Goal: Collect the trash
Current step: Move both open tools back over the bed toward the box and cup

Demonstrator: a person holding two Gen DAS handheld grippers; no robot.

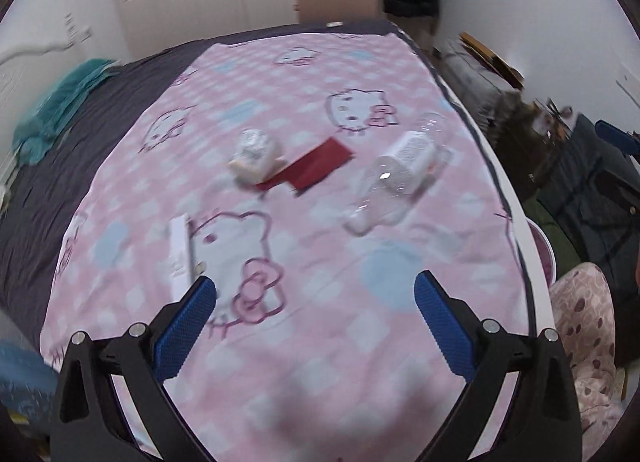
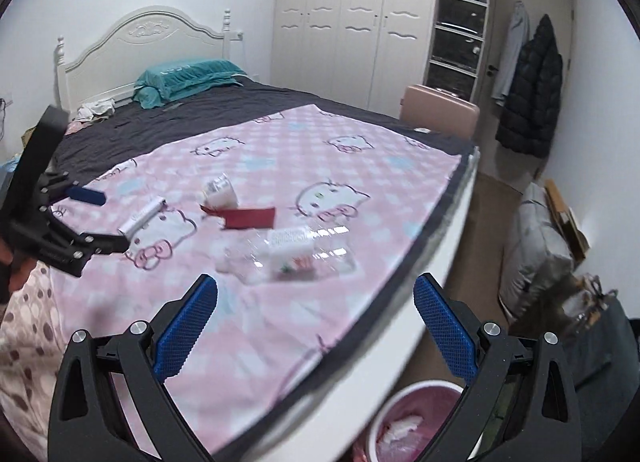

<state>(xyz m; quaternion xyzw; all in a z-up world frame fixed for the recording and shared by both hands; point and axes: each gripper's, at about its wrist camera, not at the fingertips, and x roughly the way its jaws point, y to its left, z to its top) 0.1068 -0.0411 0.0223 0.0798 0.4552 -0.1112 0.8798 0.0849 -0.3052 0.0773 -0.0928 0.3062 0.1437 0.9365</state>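
On the pink Hello Kitty blanket [image 1: 320,342] lie a clear plastic bottle [image 1: 396,177] [image 2: 288,254], a red packet [image 1: 316,167] [image 2: 248,217], a small white cup [image 1: 256,155] [image 2: 219,191] and a white box [image 1: 179,254] [image 2: 142,215]. My left gripper [image 1: 316,302] is open and empty above the near part of the blanket, with the white box by its left finger. It also shows in the right wrist view [image 2: 86,217]. My right gripper [image 2: 316,302] is open and empty, above the bed's edge just short of the bottle.
A pink waste bin [image 2: 416,418] with white trash stands on the floor beside the bed, under my right gripper. A teal pillow [image 2: 188,75], a pink suitcase [image 2: 440,109], a wardrobe and hanging coats [image 2: 532,89] lie beyond. Clutter [image 1: 560,149] fills the floor at the right.
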